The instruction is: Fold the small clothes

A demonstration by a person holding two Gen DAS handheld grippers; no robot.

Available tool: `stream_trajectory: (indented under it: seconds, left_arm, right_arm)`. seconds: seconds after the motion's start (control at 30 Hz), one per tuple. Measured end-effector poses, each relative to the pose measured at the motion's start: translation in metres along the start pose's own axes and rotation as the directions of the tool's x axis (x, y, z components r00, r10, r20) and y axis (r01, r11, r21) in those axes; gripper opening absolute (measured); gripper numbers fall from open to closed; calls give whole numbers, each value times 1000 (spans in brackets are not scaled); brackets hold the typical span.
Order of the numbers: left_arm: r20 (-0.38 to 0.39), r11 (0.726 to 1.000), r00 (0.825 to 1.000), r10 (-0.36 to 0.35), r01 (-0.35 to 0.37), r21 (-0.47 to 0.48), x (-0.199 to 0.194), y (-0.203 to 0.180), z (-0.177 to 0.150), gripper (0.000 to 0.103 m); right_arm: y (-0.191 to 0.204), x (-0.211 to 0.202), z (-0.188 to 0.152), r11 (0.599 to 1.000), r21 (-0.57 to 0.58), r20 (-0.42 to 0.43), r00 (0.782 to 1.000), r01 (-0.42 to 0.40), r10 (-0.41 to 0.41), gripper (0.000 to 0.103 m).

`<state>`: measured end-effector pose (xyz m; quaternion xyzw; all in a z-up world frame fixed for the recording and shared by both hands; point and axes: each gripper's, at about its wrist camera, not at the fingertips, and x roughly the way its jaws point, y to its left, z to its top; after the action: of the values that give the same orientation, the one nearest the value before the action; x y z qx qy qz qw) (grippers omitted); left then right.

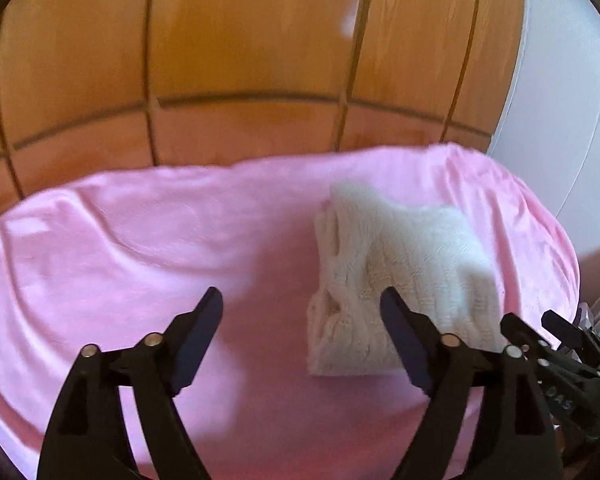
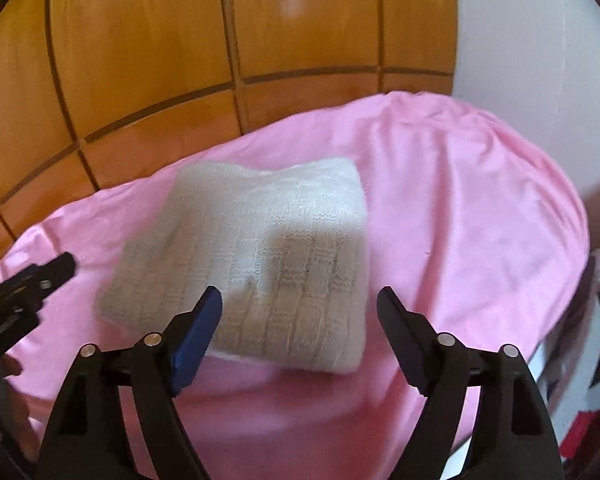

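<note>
A white knitted garment [image 1: 400,276] lies folded into a thick square on the pink cloth [image 1: 140,248]. My left gripper [image 1: 302,300] hangs above the cloth, open and empty, with the garment just to the right of its right finger. The same folded garment [image 2: 252,264] fills the middle of the right wrist view, resting on the pink cloth [image 2: 460,220]. Above its near edge my right gripper [image 2: 300,300] stands open with nothing between its pads. Each gripper shows at the edge of the other's view: the right gripper [image 1: 560,344] and the left gripper [image 2: 40,280].
A wooden panelled wall [image 1: 240,40] rises behind the pink-covered surface, with a white wall [image 1: 572,80] to its right. The cloth's far edge runs along the wood. Some red and white clutter [image 2: 588,420] sits low at the right.
</note>
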<state>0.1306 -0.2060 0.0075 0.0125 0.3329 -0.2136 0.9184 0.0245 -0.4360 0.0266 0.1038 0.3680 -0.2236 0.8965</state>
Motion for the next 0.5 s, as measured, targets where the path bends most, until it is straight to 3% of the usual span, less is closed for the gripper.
stream_trajectory:
  seconds: [0.17, 0.33, 0.5]
  left_arm:
    - [48, 999, 997, 54, -53, -12, -33, 4, -6, 95]
    - [50, 996, 995, 84, -83, -29, -45, 9, -12, 97]
    - [64, 995, 993, 101, -99, -29, -53, 8, -16, 100]
  right_arm:
    - [8, -20, -6, 998, 12, 54, 997, 56, -57, 92]
    - [20, -34, -12, 994, -30, 116, 988, 110, -106, 93]
    - [22, -38, -18, 991, -24, 124, 984, 134, -130, 93]
